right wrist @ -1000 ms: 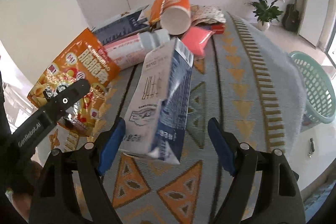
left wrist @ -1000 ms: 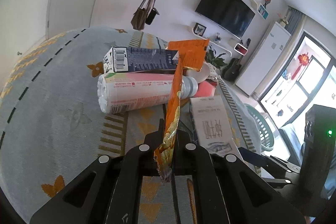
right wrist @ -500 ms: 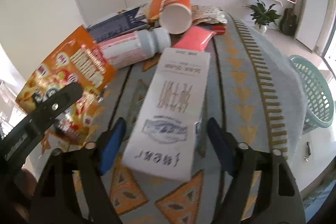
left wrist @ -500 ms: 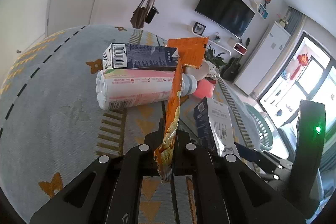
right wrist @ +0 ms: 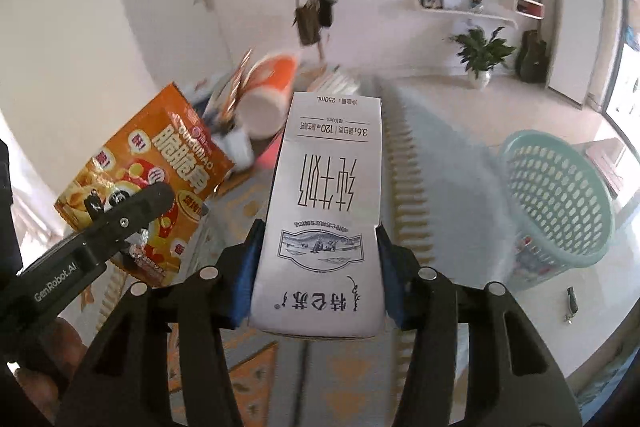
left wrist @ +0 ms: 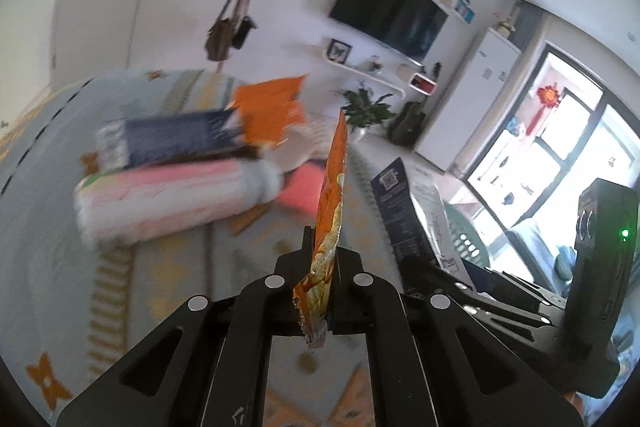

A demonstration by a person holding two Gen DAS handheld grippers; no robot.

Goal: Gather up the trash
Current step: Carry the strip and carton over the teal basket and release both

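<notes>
- Blue-padded jaws of the right gripper (right wrist: 318,269) are closing on the white rectangular milk carton (right wrist: 326,211), pads against both its sides; squeeze just enough not to crush it.
- Black left gripper (left wrist: 320,277) is clamped thin on the orange crinkled snack bag (left wrist: 330,211), which stands edge-up.
- Carry both level toward the pale green perforated plastic basket (right wrist: 560,203), which sits on the floor off to the right, beyond the patterned cloth's edge (right wrist: 436,147).
- Remaining litter lies ahead on the cloth, blurred.

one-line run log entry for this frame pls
left gripper: shut on snack bag | right gripper: closing, pads on milk carton | basket: right of table
</notes>
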